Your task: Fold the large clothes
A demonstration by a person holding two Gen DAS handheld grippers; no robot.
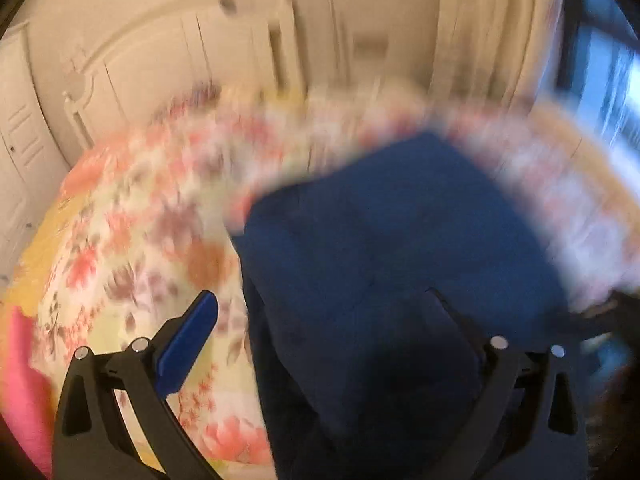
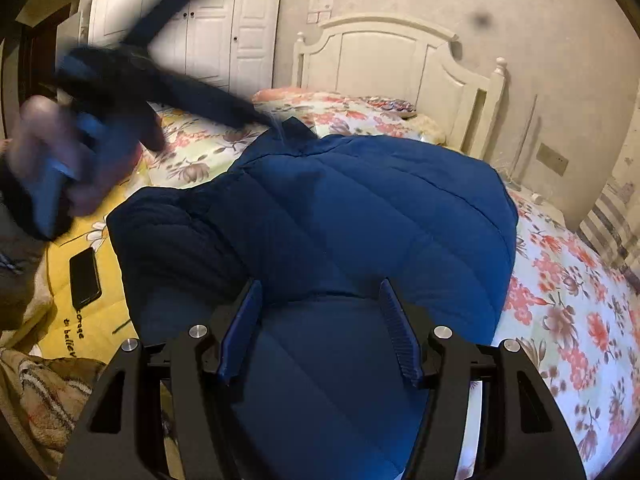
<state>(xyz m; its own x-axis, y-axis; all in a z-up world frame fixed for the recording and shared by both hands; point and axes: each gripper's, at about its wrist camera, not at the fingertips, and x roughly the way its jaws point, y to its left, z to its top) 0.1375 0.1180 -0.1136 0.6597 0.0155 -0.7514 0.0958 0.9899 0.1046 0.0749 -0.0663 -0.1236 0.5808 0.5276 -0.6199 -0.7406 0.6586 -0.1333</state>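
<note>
Two grippers over blue quilted jacket (image 2: pixel 360 208) spread on floral bedspread (image 2: pixel 568 280). We judge folding barely underway: one side looks turned in, body mostly unfolded. Our right gripper (image 2: pixel 320 328) has jaws apart, jacket below them, nothing pinched. Our left gripper (image 1: pixel 320 320) blurred, jaws wide, fabric over one finger; grip unclear. Phone (image 2: pixel 85 278) lies beside jacket.
</note>
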